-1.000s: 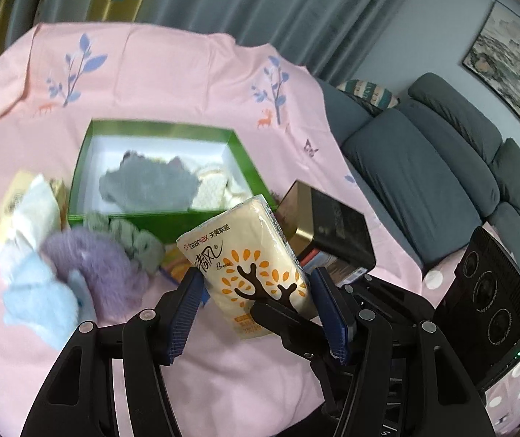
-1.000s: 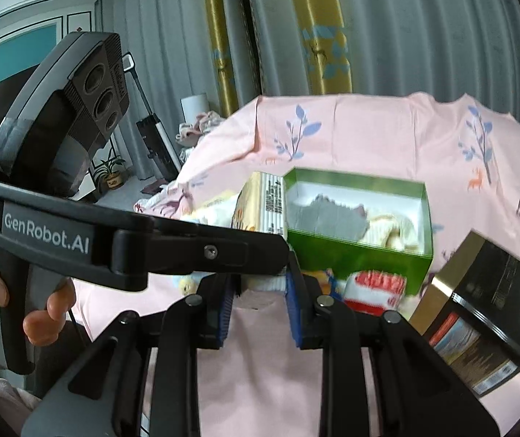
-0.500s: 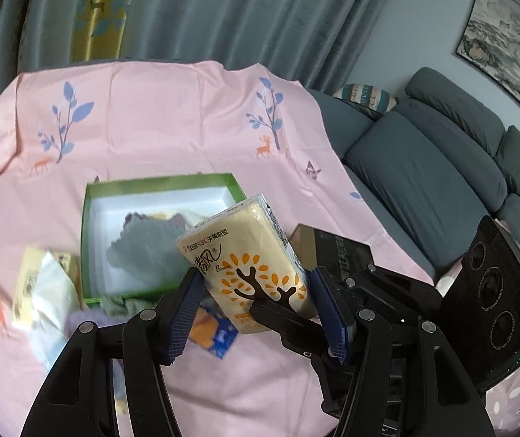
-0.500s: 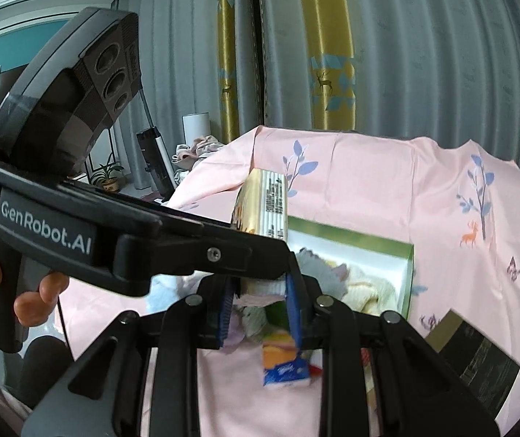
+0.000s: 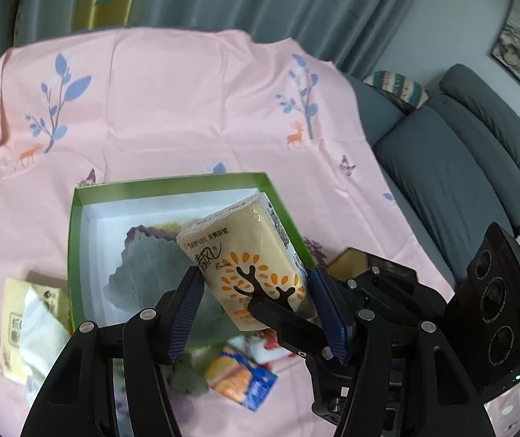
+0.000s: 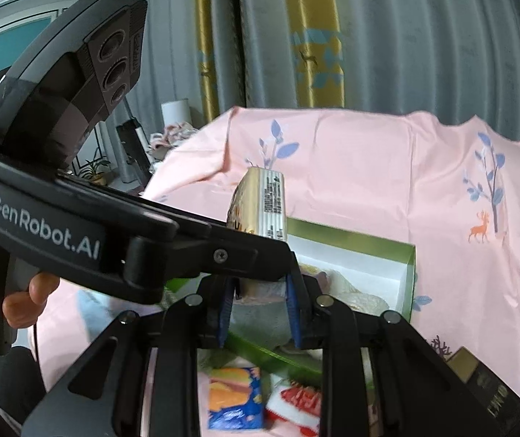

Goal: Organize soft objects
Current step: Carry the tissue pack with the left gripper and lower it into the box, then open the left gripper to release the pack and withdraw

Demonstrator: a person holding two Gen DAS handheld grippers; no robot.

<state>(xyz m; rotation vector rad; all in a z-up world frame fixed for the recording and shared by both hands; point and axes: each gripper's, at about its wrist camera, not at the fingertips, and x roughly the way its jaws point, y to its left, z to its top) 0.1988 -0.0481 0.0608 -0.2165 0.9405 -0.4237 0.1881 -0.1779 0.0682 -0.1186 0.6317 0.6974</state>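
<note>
- The left gripper (image 5: pixel 256 309) grasped the tissue pack (image 5: pixel 249 262) above the green box (image 5: pixel 78 255); best released low, right of the grey cloth (image 5: pixel 143 269).
- The right gripper (image 6: pixel 260 313) was clenched on a pale cloth (image 6: pixel 263 291).

Soft, even indoor light, strong fisheye warp

No hard shadows fall on the pink cloth (image 5: pixel 194 83); the tissue pack (image 5: pixel 249 262) shows small glare spots on its wrapper. Both views bend heavily and darken to black at the corners. The small packets (image 6: pixel 236 397) near the bottom edge look blurred.

Green box (image 5: pixel 74 255); pink leaf-print cloth (image 5: pixel 172 102).
</note>
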